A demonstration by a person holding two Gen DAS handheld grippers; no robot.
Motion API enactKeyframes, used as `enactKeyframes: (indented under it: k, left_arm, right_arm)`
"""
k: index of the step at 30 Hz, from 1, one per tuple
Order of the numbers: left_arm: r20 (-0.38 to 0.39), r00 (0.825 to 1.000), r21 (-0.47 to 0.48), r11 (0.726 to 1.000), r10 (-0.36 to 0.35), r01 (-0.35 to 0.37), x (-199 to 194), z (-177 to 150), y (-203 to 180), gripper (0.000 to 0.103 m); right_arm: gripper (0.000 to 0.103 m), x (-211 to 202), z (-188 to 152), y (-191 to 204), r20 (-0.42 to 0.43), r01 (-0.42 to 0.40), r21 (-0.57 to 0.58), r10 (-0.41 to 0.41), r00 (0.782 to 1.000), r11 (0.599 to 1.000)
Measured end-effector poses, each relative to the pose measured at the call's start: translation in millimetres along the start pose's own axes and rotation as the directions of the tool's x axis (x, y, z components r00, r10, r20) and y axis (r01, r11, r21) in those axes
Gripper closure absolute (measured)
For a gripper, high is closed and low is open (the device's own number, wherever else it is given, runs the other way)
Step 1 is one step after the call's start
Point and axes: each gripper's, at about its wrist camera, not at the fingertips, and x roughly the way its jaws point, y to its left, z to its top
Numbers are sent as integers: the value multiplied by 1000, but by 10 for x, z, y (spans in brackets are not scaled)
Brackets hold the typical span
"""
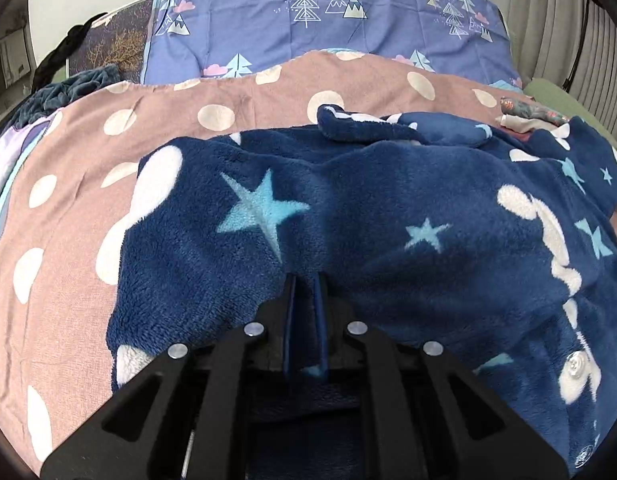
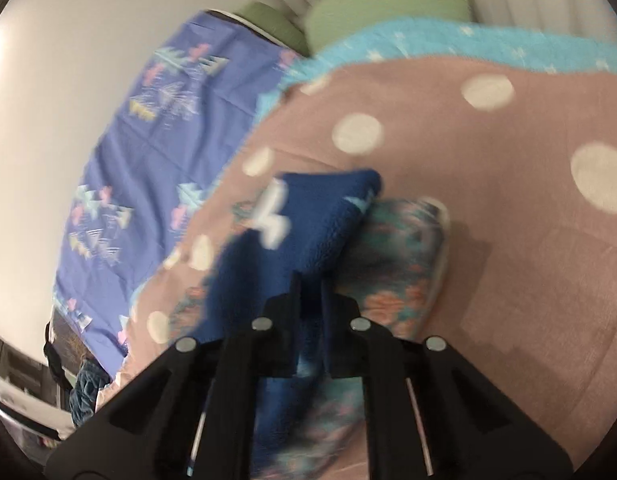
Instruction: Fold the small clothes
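Left wrist view: left claw (image 1: 306, 300) pinched shut on the near edge of one navy star-print fleece garment (image 1: 348, 208), which lies spread on the dotted pink blanket (image 1: 68, 208) of the bed. To fold well, keep this edge taut and level with the other side. One floral item (image 1: 534, 112) lies at far right.

Right wrist view, blurred: right claw (image 2: 310, 292) nearly closed on a fleece corner (image 2: 316, 216); it likely grips. One floral garment (image 2: 404, 248) lies underneath. Carry the corner clear of it.
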Motion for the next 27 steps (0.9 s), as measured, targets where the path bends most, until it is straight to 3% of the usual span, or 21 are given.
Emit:
enactKeyframes:
  k: [3,5,7,8,11,13,15,17,19,25,27]
  left_arm:
    - [3,1000,6,1000,7,-7,-6,-16,-9,92]
    - [4,1000,3,1000,4,-4,-9,-22,3,92]
    - [5,1000,-1,1000,-1,1,-11,-24,9,92]
    - [7,1000,-3,1000,-4,4,-10,-27,14,92]
    - [8,1000,-10,1000,-12,12,-15,-38,33,92]
    - [9,1000,-19,1000,-23,23,-16,-41,51,92]
    - [11,999,-32,999,-39,40,-21,-46,91,92]
    - [13,999,-42,998,-53,54,-20,-50,118,92]
    - [14,998,-54,996,-68,68,-19,-53,140,92]
    - [15,997,-54,996,-69,70,-16,-55,136,92]
    - [15,997,-57,996,-72,73,-17,-56,142,92]
  right_arm:
    - [96,-191,-106,407,0,-122,-89,122,993,989]
    - [96,-388,-306,819,-23,-245,-172,245,969,954]
    - [96,-609,-608,1225,-72,-377,-258,371,926,890]
    - [96,-720,-866,1486,-119,-451,-316,437,892,835]
    - [96,-856,-1681,2035,-275,-580,-440,512,814,685]
    - [95,-795,-2225,2235,-378,-612,-493,482,791,618]
    - [95,-630,-2790,2320,-490,-623,-541,391,779,565]
    - [91,-418,-3281,2256,-565,-604,-596,257,784,530]
    - [86,-281,-3506,2125,-599,-587,-621,168,783,519]
    - [81,-372,-3395,2059,-589,-607,-588,231,775,535]
    - [80,-333,-3348,2131,-590,-617,-547,263,764,565]
